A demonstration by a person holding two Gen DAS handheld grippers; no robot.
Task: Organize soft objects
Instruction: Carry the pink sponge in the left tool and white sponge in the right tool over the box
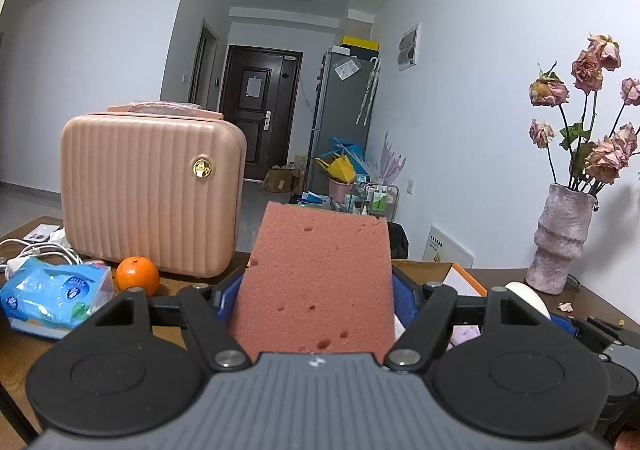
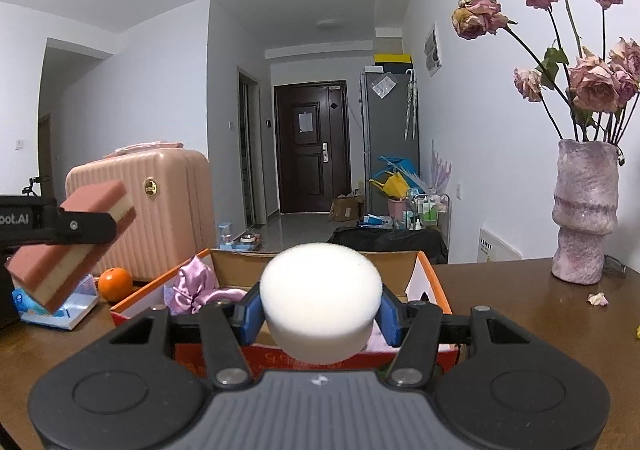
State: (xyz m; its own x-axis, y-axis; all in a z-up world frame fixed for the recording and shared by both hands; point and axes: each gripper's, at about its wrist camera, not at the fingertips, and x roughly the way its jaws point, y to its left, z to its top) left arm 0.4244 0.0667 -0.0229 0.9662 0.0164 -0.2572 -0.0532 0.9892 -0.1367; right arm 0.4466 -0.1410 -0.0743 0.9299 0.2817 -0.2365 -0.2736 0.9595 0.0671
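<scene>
**Pink sponge and white foam puck both held above the table**

We note the left gripper (image 1: 316, 290) clamped on the pink-topped rectangular sponge (image 1: 320, 274), tilted in mid-air. Right gripper (image 2: 320, 314) pinches the round white foam puck (image 2: 320, 294) over the orange-edged cardboard box (image 2: 434, 282), which holds lilac satin fabric (image 2: 196, 284).

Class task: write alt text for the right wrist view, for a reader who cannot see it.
The right claw grips a round white sponge above an open cardboard box on a brown table. At left, the left claw holds a pink sponge before a pink case; a vase of dried roses stands right.
</scene>
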